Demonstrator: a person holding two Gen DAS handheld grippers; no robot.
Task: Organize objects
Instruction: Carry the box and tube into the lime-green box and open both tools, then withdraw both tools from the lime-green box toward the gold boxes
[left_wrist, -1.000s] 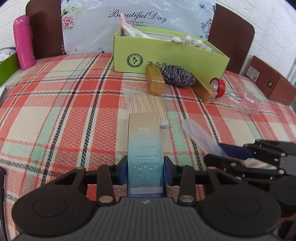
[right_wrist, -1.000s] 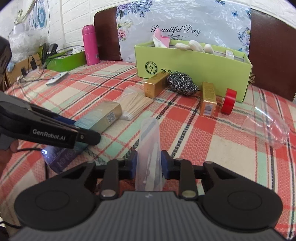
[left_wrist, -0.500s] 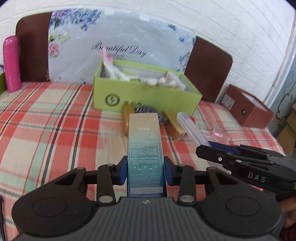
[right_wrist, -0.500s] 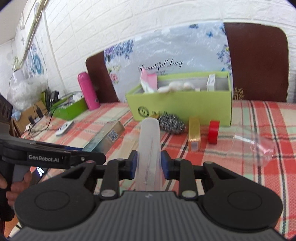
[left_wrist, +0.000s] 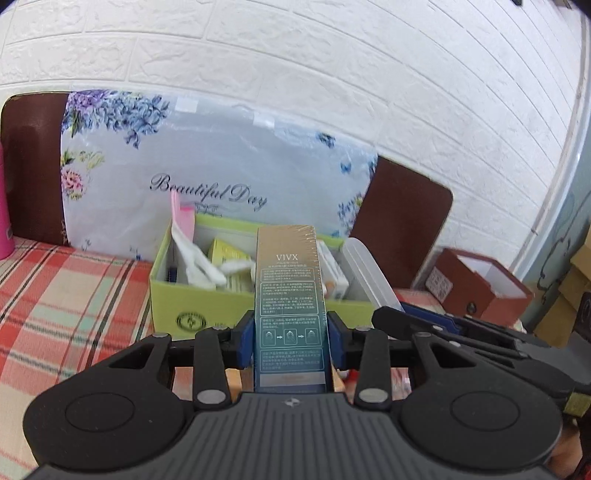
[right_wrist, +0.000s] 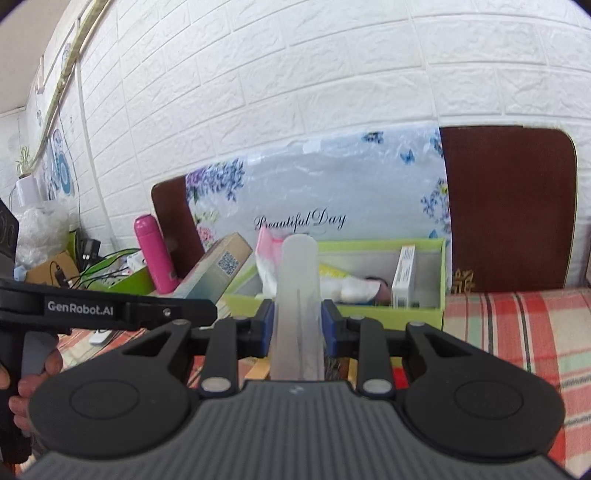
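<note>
Our left gripper (left_wrist: 291, 338) has its jaws clamped on the VIVX carton (left_wrist: 288, 295), low on its long sides; our right gripper (right_wrist: 297, 326) pinches the frosted plastic case (right_wrist: 297, 295). Both are raised before the green box (left_wrist: 207, 310). The carton seems light and crushable, the case slick, so we grip gently.

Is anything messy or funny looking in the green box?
A bit. Inside the green box a white glove is flopped loosely over the other things, while the small white carton stands neatly upright. Nothing looks broken or spilled.
</note>
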